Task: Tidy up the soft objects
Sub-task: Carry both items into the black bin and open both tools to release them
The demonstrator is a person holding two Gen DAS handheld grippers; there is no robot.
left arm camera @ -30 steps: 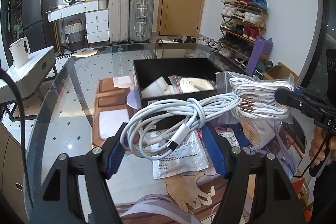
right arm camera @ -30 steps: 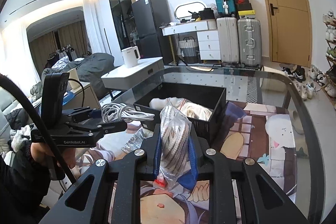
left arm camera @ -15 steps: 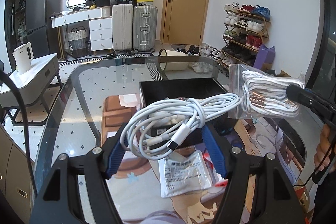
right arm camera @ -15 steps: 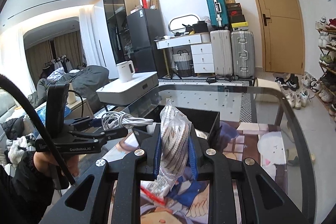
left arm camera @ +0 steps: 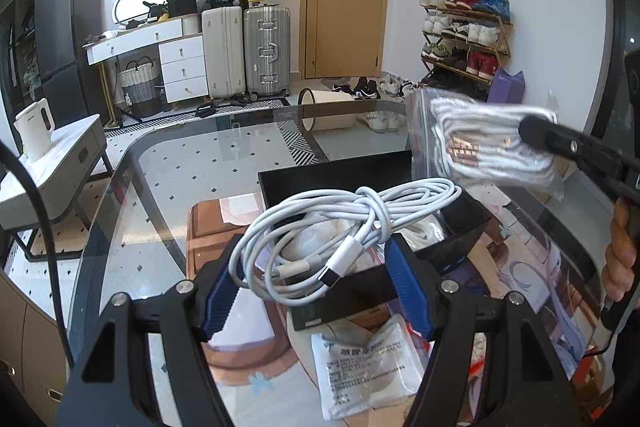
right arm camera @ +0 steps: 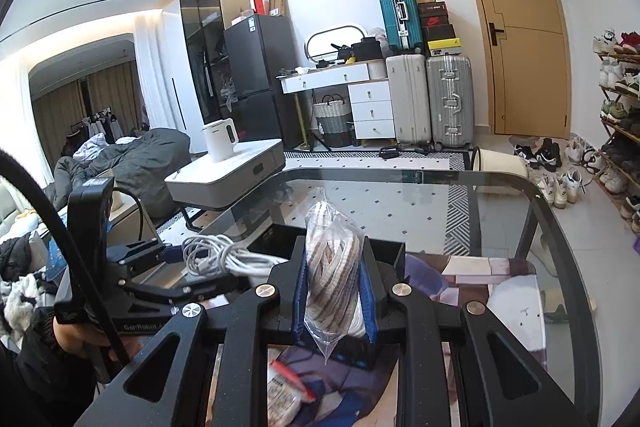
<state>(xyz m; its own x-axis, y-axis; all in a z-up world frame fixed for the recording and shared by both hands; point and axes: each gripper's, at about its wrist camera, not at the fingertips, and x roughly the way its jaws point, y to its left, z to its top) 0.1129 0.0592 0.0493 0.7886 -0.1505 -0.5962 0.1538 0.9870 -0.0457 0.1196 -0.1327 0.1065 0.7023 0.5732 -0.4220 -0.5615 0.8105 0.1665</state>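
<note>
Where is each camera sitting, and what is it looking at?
Left wrist view: on the left tool, looking past its coiled white cable over the open black box toward the brown door; a hand shows at right.
Right wrist view: on the right tool, looking along its clear bag of white cords across the glass table; a hand shows at lower left.
Shared: each view shows the other tool, the box, suitcases and door.

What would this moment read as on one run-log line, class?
left gripper: shut on cable bundle | right gripper: shut on bagged cables | both above black box
</note>
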